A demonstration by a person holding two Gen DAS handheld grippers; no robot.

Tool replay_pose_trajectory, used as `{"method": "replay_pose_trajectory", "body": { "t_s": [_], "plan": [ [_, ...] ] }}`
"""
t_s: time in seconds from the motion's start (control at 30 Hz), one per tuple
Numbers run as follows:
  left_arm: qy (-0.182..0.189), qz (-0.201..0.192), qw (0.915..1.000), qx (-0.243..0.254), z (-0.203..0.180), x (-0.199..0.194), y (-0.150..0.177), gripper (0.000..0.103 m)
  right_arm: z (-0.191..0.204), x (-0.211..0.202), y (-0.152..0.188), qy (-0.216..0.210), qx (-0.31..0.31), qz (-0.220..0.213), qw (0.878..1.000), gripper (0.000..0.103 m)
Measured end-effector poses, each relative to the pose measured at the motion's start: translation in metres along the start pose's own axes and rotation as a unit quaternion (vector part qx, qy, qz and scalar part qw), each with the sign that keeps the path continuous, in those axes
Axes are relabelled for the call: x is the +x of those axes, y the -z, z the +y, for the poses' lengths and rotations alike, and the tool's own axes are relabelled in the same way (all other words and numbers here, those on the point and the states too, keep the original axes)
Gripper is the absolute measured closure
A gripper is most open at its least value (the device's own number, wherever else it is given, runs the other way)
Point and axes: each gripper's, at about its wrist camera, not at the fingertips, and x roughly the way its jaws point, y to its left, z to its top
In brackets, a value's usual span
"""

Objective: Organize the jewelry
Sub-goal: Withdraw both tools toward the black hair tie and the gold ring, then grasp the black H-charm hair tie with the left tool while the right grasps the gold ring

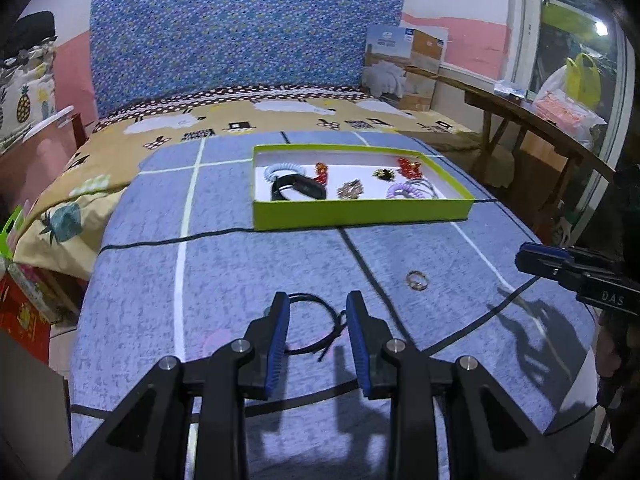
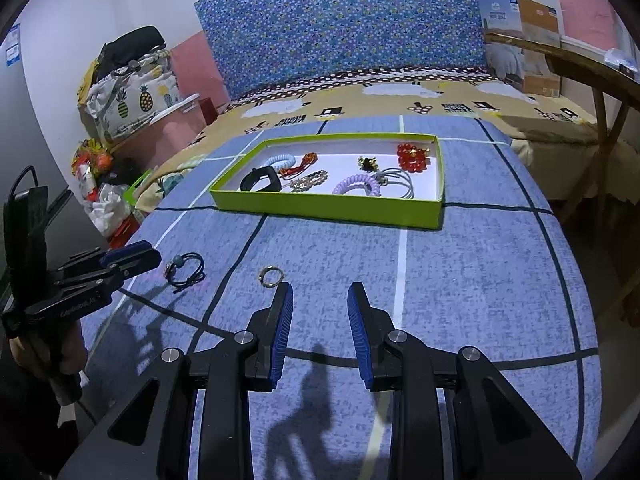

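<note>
A lime green box (image 1: 360, 212) (image 2: 320, 206) lies on the blue checked cloth and holds several jewelry pieces: coil bands, a black band, red beads. A black hair tie (image 1: 316, 324) (image 2: 188, 270) lies on the cloth just ahead of my left gripper (image 1: 318, 300), partly between its open fingers. A small gold ring (image 1: 417, 280) (image 2: 271, 276) lies to the right of it, just left of the left fingertip of my open, empty right gripper (image 2: 320, 292). The right gripper shows at the right edge of the left wrist view (image 1: 544, 258), the left gripper at the left of the right wrist view (image 2: 132, 256).
The cloth covers a bed with a blue patterned headboard (image 1: 244, 48). A wooden table (image 1: 532, 116) stands to the right, a cardboard box (image 1: 404, 64) at the far right corner. Bags and clutter (image 2: 120, 92) sit off the bed's left side.
</note>
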Motion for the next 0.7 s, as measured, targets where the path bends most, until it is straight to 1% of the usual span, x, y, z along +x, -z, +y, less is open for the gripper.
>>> {"method": "replay_pose_trajectory", "body": {
  "t_s": [0.37, 0.57, 0.7],
  "plan": [
    [-0.029, 0.021, 0.9992, -0.017, 0.017, 0.015, 0.005, 0.072, 0.009, 0.015, -0.001, -0.009, -0.010, 0.015, 1.000, 0.074],
    [-0.035, 0.050, 0.9980, -0.015, 0.020, 0.028, 0.011, 0.072, 0.018, 0.029, -0.003, -0.017, -0.022, 0.027, 0.999, 0.074],
    [-0.037, 0.060, 0.9974, -0.015, 0.020, 0.033, 0.014, 0.072, 0.026, 0.041, -0.005, -0.019, -0.035, 0.038, 0.998, 0.074]
  ]
}}
